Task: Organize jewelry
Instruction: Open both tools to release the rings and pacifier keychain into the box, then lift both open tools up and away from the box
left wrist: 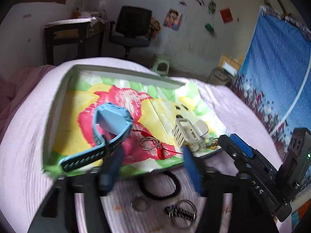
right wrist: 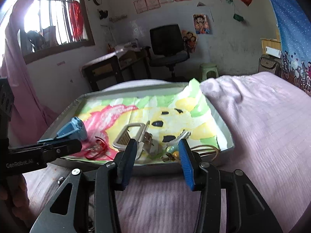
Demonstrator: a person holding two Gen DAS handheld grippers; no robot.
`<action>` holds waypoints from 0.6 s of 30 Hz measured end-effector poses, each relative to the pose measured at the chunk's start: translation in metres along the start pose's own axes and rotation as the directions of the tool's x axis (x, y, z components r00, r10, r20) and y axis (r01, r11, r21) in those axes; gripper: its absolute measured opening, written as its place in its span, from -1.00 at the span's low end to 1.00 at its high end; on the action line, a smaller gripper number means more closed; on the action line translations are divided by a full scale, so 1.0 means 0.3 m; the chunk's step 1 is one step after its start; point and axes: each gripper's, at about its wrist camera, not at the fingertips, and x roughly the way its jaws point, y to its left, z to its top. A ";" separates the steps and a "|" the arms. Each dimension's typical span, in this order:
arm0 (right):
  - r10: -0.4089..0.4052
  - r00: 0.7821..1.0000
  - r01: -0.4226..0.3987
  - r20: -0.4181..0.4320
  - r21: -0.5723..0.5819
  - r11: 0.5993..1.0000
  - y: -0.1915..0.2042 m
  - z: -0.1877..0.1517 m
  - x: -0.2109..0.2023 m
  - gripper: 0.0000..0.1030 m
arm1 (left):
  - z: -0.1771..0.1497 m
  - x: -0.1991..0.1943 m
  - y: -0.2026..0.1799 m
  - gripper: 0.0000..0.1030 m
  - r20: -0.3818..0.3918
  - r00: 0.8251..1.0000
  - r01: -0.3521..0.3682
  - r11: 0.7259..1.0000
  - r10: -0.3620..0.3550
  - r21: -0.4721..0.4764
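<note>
The blue watch (left wrist: 111, 124) strap is partly hidden behind the left tongs (left wrist: 151, 151), motion-blurred.
</note>
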 end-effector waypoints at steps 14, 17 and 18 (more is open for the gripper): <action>0.083 0.963 -0.069 0.258 -0.059 0.996 0.075 0.016 -0.352 0.83 | -0.107 -0.341 0.008 0.96 0.268 0.956 -0.120 0.992 0.123 -0.027; 0.090 0.955 -0.068 0.284 -0.084 0.994 0.090 0.007 -0.412 0.98 | -0.138 -0.399 0.000 0.99 0.313 0.940 -0.139 0.990 0.137 -0.016; 0.092 0.950 -0.067 0.297 -0.093 0.993 0.096 -0.001 -0.432 0.98 | -0.148 -0.415 -0.002 0.99 0.326 0.934 -0.147 0.989 0.142 -0.011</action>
